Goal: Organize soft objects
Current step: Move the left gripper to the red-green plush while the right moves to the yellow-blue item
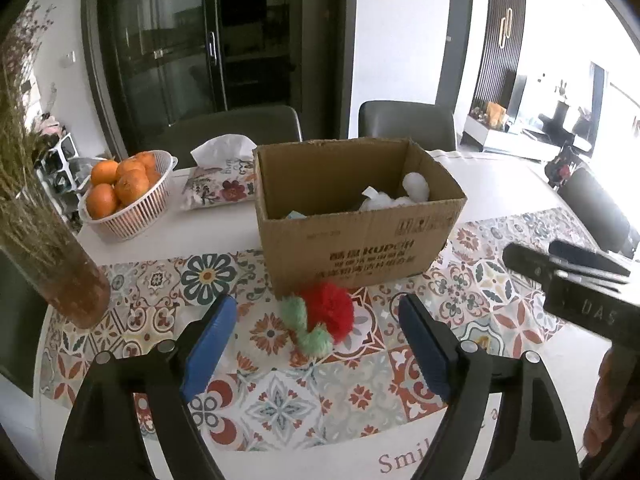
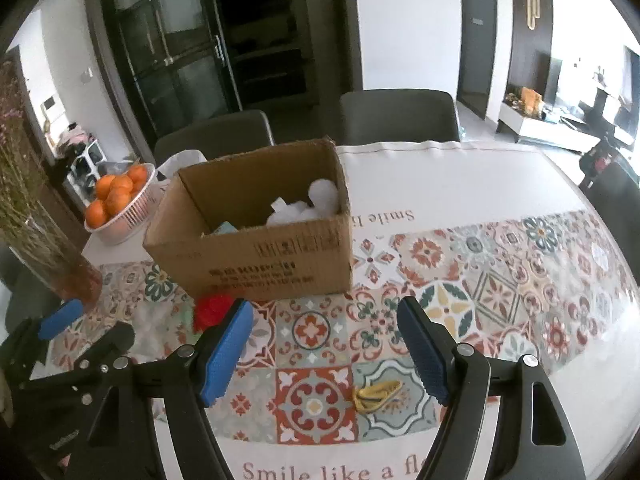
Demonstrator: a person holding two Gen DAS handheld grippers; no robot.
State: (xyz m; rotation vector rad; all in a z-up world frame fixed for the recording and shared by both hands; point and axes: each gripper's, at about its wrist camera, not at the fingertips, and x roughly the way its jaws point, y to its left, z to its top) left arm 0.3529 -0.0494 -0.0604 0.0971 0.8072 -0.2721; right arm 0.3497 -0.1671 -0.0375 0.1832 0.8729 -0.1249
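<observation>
A red and green fluffy toy (image 1: 320, 318) lies on the patterned tablecloth against the front of an open cardboard box (image 1: 352, 236). My left gripper (image 1: 316, 312) is open, its blue pads on either side of the toy and short of it. The box (image 2: 256, 248) holds white soft items (image 1: 400, 196) and something pale green. In the right wrist view a small yellow object (image 2: 378, 394) lies on the cloth between the open fingers of my right gripper (image 2: 324, 316), untouched. The red toy (image 2: 212, 310) shows partly behind the right gripper's left finger.
A white basket of oranges (image 1: 128, 196) and a floral tissue pack (image 1: 220, 184) stand left of the box. A glass vase of dried stems (image 1: 52, 248) sits at the left edge. Dark chairs (image 2: 400, 116) line the far side. The right gripper's body (image 1: 576, 280) shows at right.
</observation>
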